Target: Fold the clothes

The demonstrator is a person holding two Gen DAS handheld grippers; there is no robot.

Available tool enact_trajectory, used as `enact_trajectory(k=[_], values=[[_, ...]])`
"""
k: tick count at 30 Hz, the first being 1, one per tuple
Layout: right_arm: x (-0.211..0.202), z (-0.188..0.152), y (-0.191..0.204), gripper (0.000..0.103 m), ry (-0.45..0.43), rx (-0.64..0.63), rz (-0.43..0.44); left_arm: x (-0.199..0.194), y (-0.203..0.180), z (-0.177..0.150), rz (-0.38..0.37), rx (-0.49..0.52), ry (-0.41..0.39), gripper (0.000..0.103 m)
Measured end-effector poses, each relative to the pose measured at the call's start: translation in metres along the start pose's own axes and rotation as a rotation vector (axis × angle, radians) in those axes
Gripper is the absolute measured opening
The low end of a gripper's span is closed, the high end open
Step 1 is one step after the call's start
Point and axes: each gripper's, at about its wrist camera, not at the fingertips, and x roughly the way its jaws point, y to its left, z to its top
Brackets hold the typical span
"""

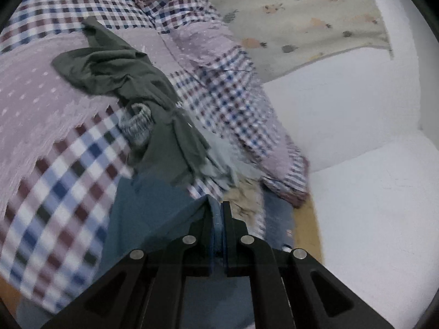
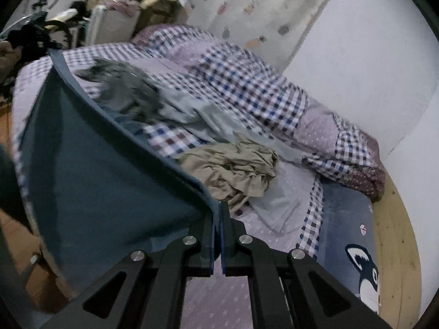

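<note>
A blue garment [image 2: 104,170] hangs stretched between my two grippers above the bed. My right gripper [image 2: 216,208] is shut on its hem, and the cloth spreads out to the left of it. My left gripper [image 1: 217,208] is shut on another edge of the same blue garment [image 1: 148,208], which drapes down to its left. On the bed beyond lie a dark green garment [image 1: 120,74], a pale grey-blue garment [image 2: 192,109] and a crumpled tan garment [image 2: 236,167]. A grey knitted piece [image 1: 137,123] sits beside the green one.
A checked and dotted purple quilt [image 1: 49,104] covers the bed and bunches up along the white wall [image 1: 356,126]. A blue sheet with a penguin print [image 2: 365,268] shows at the bed's wooden edge [image 2: 395,235]. Boxes and clutter [image 2: 109,16] stand beyond the bed's far end.
</note>
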Motion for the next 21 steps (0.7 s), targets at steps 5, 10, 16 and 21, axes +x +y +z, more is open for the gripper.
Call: enact_trajectory(k=[5, 10, 16, 21], values=[[0.118, 0.018, -0.024, 0.0, 0.15, 0.018, 0.044, 0.096, 0.012, 0.045, 0.156, 0.009, 0.024, 0.002], [0.21, 0.018, -0.027, 0.0, 0.285, 0.044, 0.052, 0.168, 0.044, 0.057, 0.283, -0.01, 0.072, 0.002], [0.274, 0.01, -0.028, 0.002, 0.378, 0.144, 0.032, 0.203, 0.058, 0.064, 0.297, 0.018, 0.104, 0.002], [0.3, -0.003, -0.048, 0.063, 0.498, 0.315, 0.003, 0.205, 0.067, 0.067, 0.223, 0.019, 0.173, 0.037]])
